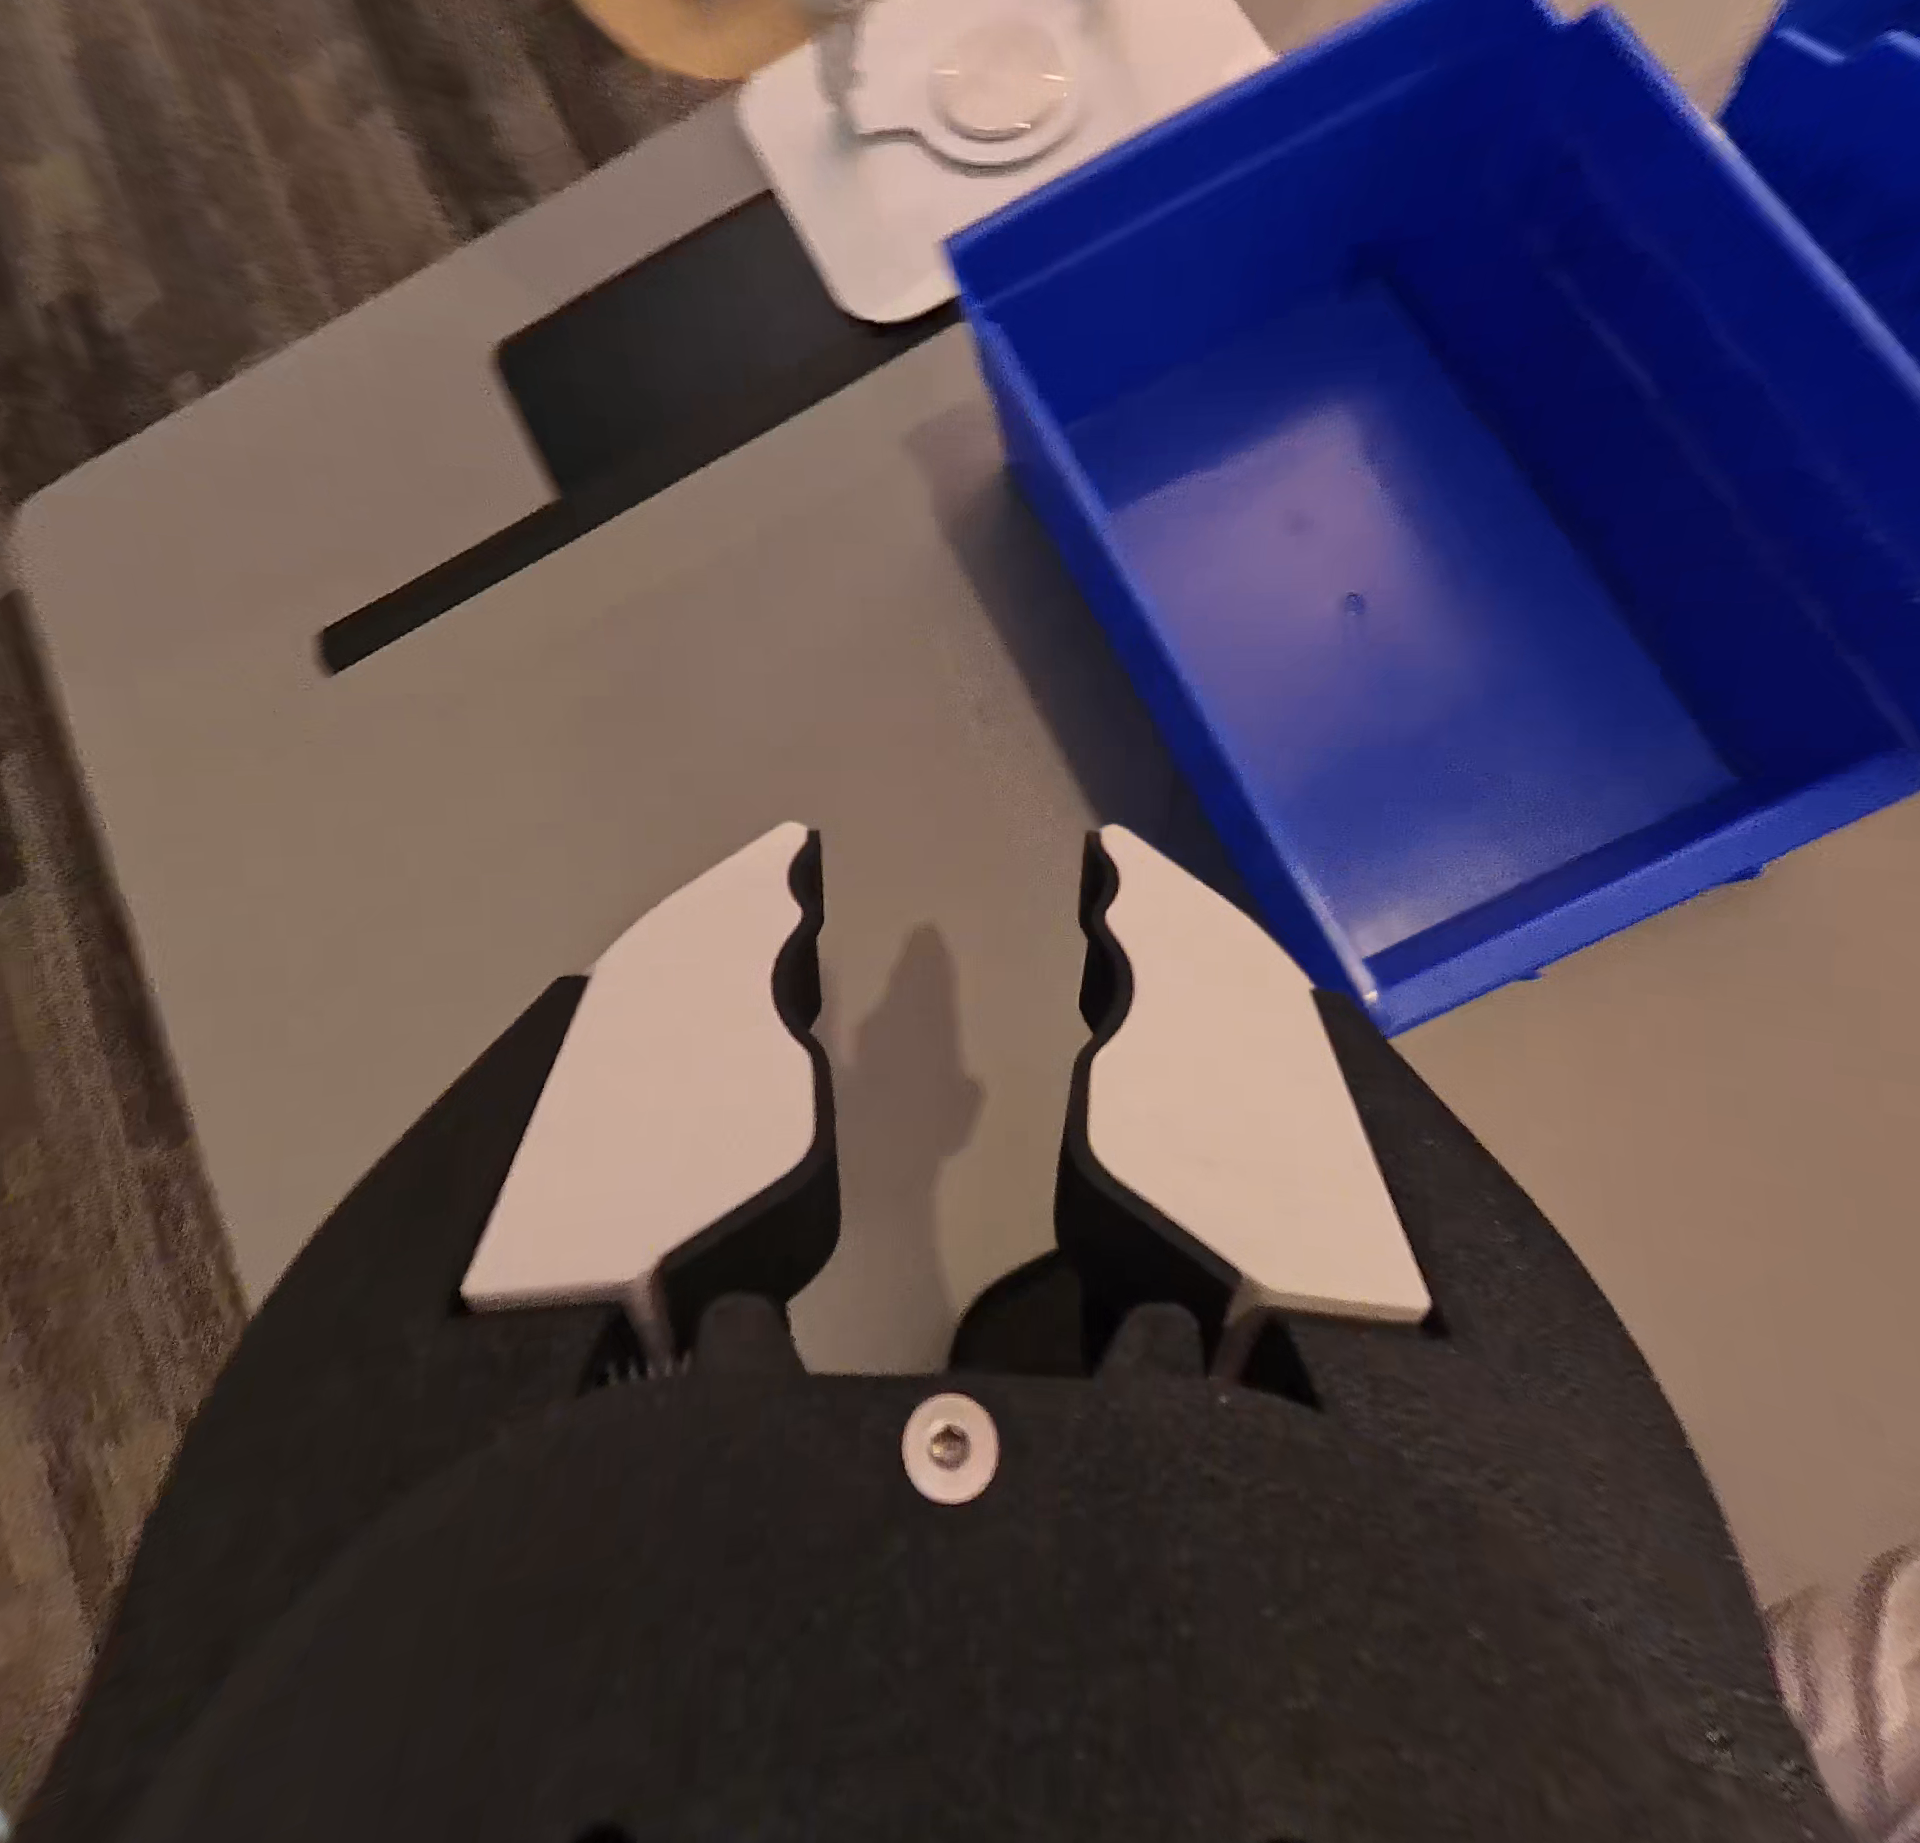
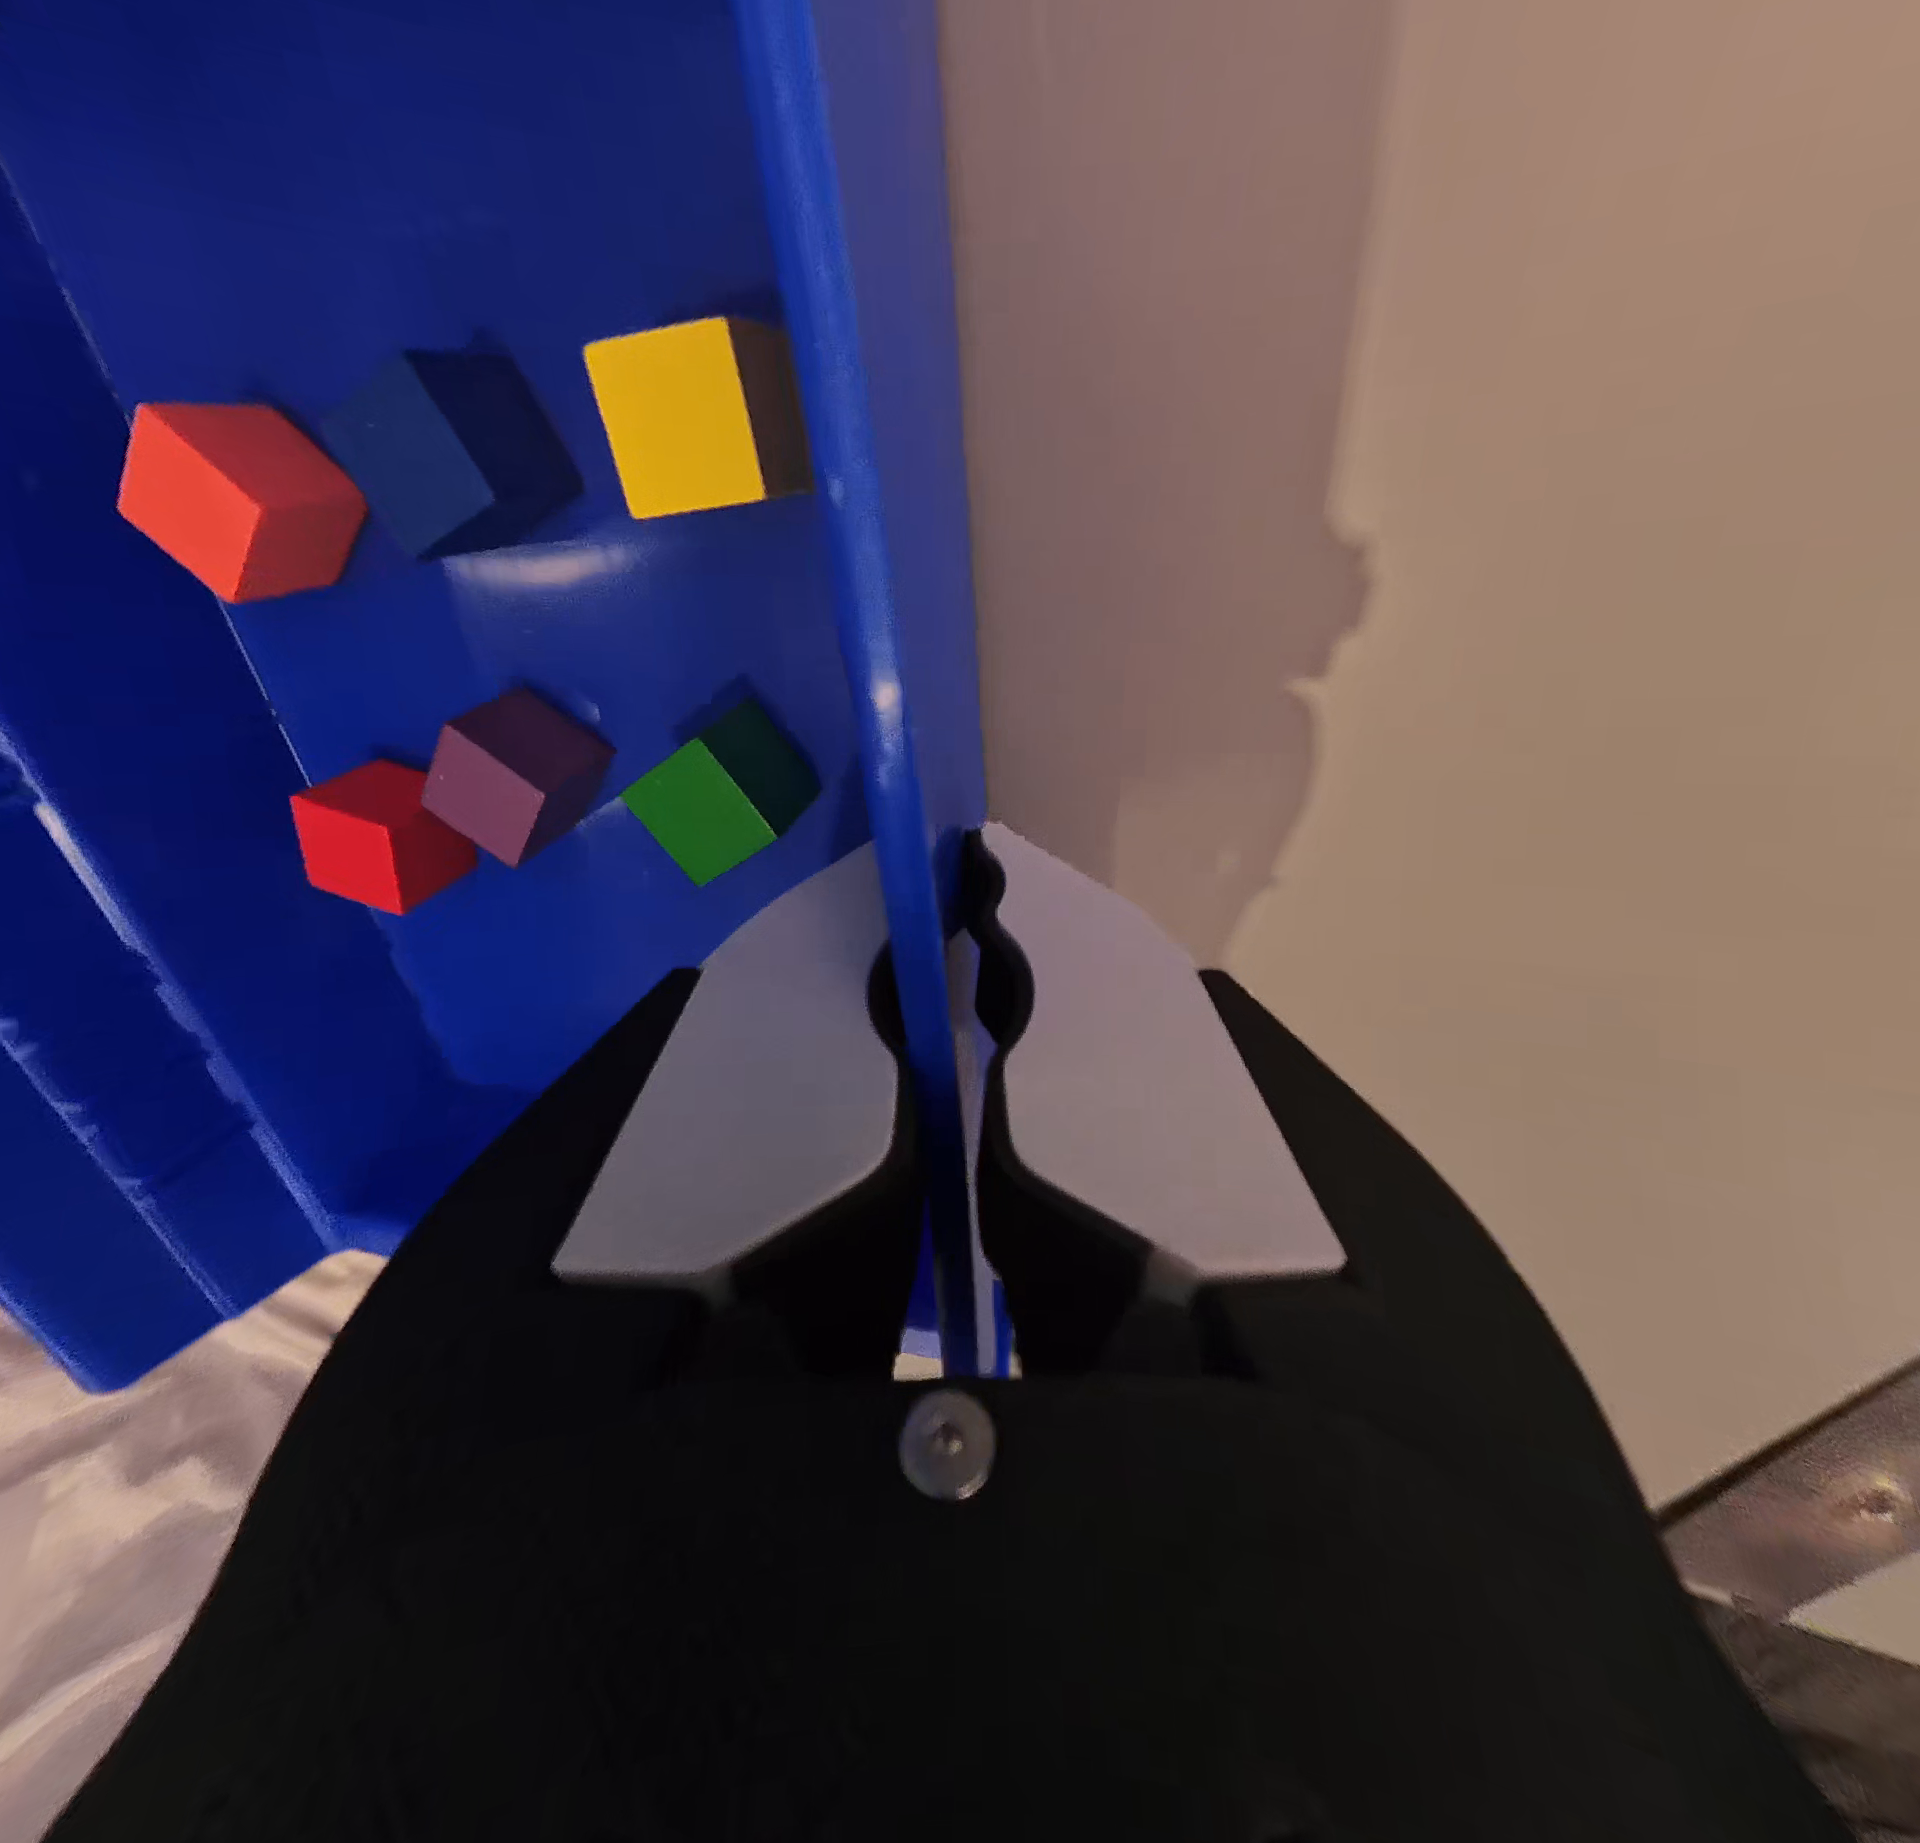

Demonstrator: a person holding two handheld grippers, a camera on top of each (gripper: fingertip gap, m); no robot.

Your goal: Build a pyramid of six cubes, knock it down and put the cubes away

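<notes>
In the right wrist view, my right gripper (image 2: pixel 940 858) is shut on the side wall of a blue bin (image 2: pixel 831 443). One finger is inside the bin and the other outside. On the bin's floor lie several cubes: orange (image 2: pixel 234 494), dark blue (image 2: pixel 447 448), yellow (image 2: pixel 681 417), red (image 2: pixel 374 837), purple (image 2: pixel 509 770) and green (image 2: pixel 717 791). In the left wrist view, my left gripper (image 1: pixel 951 843) is open and empty above the grey table (image 1: pixel 520 806), to the left of an empty blue bin (image 1: pixel 1403 546).
A second blue bin (image 1: pixel 1839 131) shows at the right edge of the left wrist view. A black stepped slot (image 1: pixel 582 474) is cut in the table. A white plate with a round disc (image 1: pixel 997 100) lies at the back. The table edge and carpet (image 1: pixel 156 183) are at the left. My right fingertips sit around 60 centimetres from my left ones.
</notes>
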